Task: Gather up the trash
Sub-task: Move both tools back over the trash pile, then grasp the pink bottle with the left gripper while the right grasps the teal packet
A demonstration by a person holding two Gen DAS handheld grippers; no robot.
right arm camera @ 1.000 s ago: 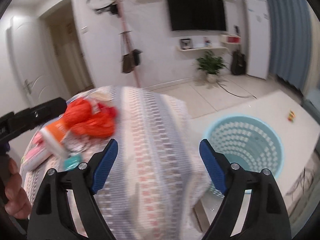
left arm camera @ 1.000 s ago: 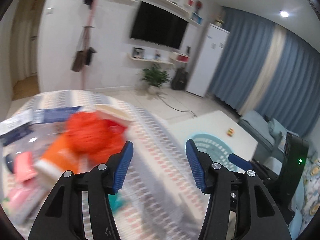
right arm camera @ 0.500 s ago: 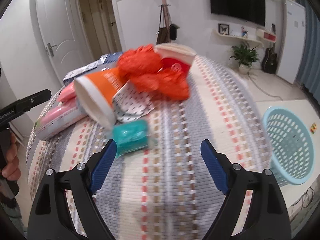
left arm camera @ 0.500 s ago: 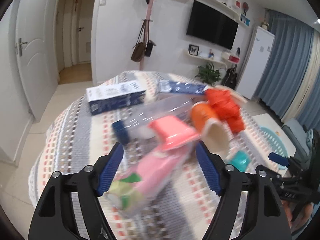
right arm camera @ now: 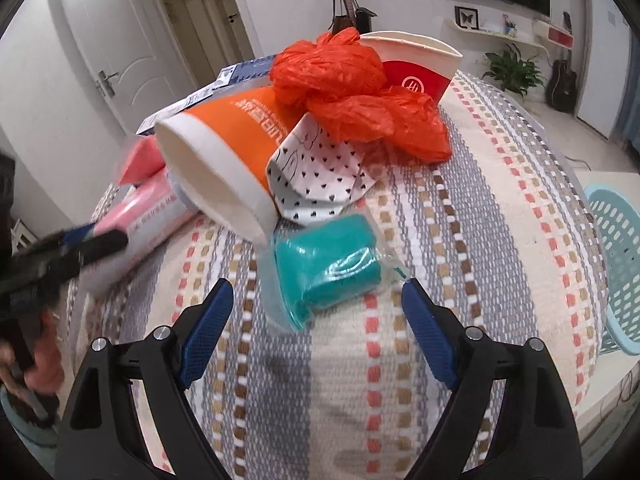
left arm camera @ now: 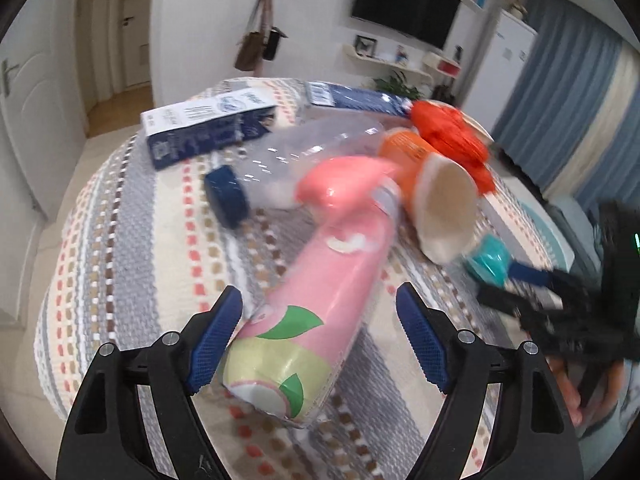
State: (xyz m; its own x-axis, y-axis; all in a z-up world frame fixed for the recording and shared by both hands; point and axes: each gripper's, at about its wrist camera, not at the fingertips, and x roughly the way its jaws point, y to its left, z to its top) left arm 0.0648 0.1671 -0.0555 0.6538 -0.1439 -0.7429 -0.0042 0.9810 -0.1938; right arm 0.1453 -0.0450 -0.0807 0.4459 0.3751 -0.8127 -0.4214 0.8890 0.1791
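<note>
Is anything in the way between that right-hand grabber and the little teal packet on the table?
Nothing visible blocks it. The teal packet lies on bare tablecloth just ahead of the open right gripper. The orange cup and patterned paper sit behind the packet, not in front of it.

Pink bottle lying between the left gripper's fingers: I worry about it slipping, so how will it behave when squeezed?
The pink bottle is round and lying down, so it may roll. Its glossy wrap looks slippery. It appears to be thin plastic, probably light and slightly yielding.

Left gripper jaws wide, straddling pink bottle.
</note>
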